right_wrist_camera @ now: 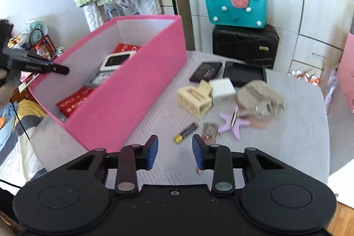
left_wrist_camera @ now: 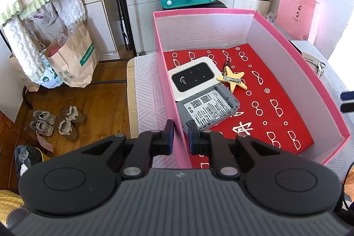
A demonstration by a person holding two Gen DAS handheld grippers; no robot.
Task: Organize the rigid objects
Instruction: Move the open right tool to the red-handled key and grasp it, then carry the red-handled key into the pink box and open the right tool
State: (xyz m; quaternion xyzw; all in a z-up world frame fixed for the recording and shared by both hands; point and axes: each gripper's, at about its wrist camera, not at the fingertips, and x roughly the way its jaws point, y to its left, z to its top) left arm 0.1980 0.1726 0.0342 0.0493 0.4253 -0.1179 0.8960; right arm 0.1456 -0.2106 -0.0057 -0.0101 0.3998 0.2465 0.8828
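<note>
Left gripper (left_wrist_camera: 181,132) straddles the near-left wall of the pink cardboard box (left_wrist_camera: 298,72), jaws narrowly apart, wall between them, contact unclear. Only the left view shows the box floor: white pocket router (left_wrist_camera: 192,76), grey labelled device (left_wrist_camera: 210,108), yellow wooden star clip (left_wrist_camera: 232,79) on red paper. Right gripper (right_wrist_camera: 175,150) is empty, jaws wide apart, over bare table. Only the right view shows the loose items: AA battery (right_wrist_camera: 185,132), cream hair claw (right_wrist_camera: 194,98), white charger cube (right_wrist_camera: 222,91), lilac star clip (right_wrist_camera: 232,123).
</note>
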